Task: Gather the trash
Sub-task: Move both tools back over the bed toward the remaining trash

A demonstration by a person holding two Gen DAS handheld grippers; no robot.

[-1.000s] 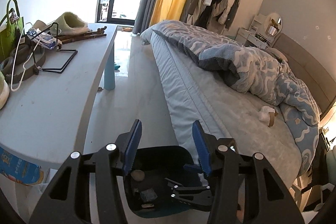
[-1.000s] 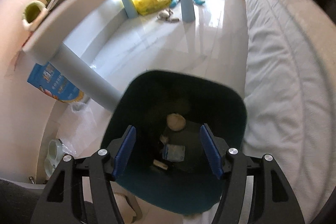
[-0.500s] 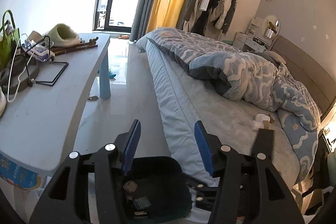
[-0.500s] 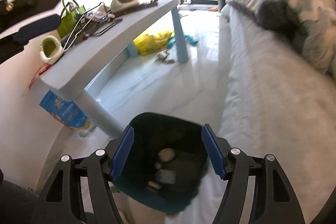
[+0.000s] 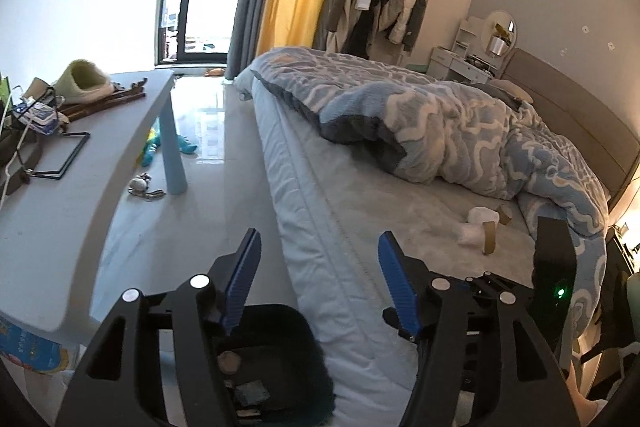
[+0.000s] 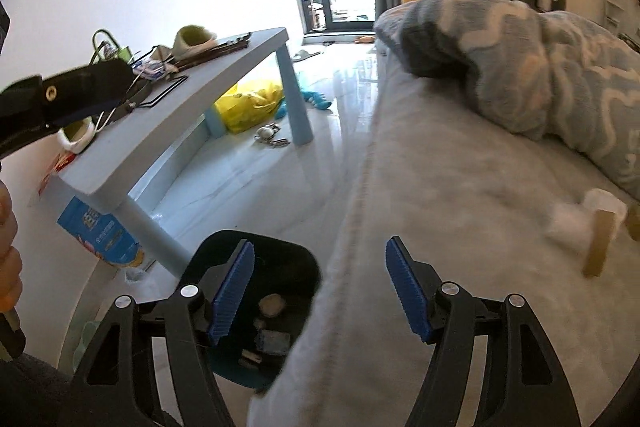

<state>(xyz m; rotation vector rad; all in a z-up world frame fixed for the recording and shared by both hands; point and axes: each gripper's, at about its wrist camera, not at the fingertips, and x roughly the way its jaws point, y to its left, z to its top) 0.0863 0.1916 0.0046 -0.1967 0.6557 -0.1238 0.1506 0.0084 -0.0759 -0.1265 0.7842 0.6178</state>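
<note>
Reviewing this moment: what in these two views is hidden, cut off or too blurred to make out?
- Trash bin contents: left wrist view, mostly hidden by the left gripper; small dark shapes in the right wrist view.
- White wads and cardboard tubes on the bed: right wrist view, blurred.
- Blue package under the table: print unreadable.

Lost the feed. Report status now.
Left gripper opening, empty; right gripper open, empty. Tissue wads and cardboard rolls on bed. Path clear.
</note>
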